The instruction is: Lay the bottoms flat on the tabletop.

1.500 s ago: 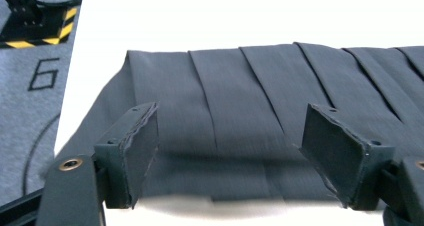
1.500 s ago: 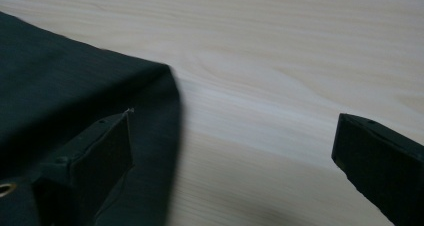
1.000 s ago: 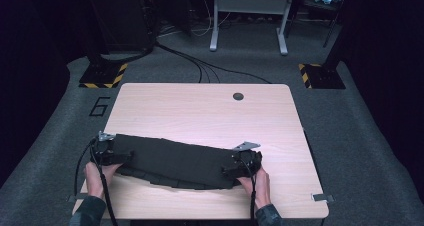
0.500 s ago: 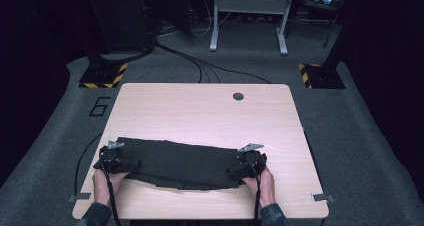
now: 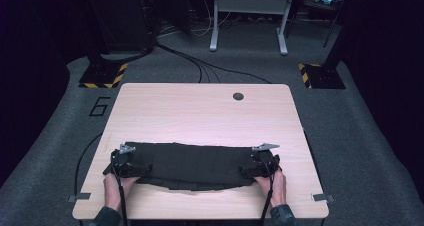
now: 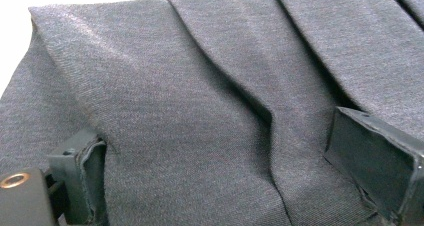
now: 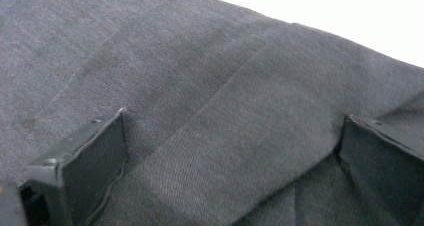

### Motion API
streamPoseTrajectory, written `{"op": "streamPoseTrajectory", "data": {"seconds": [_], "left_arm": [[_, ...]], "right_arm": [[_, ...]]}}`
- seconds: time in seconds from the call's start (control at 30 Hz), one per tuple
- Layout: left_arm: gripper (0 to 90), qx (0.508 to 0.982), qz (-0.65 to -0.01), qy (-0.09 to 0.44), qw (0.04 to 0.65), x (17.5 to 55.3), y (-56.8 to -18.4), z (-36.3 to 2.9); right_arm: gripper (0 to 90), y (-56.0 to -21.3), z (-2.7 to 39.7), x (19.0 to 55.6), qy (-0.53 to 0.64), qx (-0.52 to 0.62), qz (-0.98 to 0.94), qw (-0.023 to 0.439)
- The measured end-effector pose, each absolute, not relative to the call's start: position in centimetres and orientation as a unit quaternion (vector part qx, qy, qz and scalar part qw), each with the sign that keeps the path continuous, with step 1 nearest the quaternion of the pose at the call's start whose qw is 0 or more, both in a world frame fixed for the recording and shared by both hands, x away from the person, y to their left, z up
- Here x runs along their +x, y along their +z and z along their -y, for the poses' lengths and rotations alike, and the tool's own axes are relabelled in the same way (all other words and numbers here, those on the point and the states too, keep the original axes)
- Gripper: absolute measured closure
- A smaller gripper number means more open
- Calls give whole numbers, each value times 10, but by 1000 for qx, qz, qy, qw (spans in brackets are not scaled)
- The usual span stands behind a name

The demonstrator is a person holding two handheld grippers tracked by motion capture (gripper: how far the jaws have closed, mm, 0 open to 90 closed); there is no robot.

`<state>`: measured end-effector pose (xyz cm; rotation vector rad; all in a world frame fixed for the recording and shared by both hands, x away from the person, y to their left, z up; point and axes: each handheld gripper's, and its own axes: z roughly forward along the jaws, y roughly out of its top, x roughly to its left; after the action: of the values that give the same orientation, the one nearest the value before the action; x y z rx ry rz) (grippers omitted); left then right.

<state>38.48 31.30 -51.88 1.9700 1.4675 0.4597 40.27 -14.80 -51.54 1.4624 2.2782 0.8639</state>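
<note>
A dark grey cloth (image 5: 192,164) lies folded in a long flat band across the near part of the wooden table (image 5: 200,111). My left gripper (image 5: 125,162) rests on its left end and my right gripper (image 5: 260,165) on its right end, each held by a hand. In the left gripper view the cloth (image 6: 200,101) shows creased folds, and the left gripper (image 6: 230,176) is open, jaws wide apart with fabric lying between them. The right gripper (image 7: 235,171) is also open over the cloth (image 7: 200,86), jaws set far apart.
A round cable hole (image 5: 238,96) sits at the table's far side. Beyond the table are floor cables (image 5: 200,68), a metal frame's legs (image 5: 247,31) and yellow-black striped bases (image 5: 102,76) (image 5: 320,75). A "6" (image 5: 100,106) is marked on the floor.
Both hands have drawn back toward the near edge. The cloth, a raised bulging bundle before, now lies lower and flatter, stretched straight between the two grippers.
</note>
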Motion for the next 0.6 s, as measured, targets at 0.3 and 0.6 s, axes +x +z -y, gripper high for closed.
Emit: {"op": "streamPoseTrajectory", "data": {"seconds": [0.3,0.6], "left_arm": [[59,762,-533,171,326,372,-520,-282],[68,745,-529,189,359,356,-501,-297]], "right_arm": [[0,-514,176,403,292,532,-777,167],[33,-499,192,389,330,527,-765,170]]}}
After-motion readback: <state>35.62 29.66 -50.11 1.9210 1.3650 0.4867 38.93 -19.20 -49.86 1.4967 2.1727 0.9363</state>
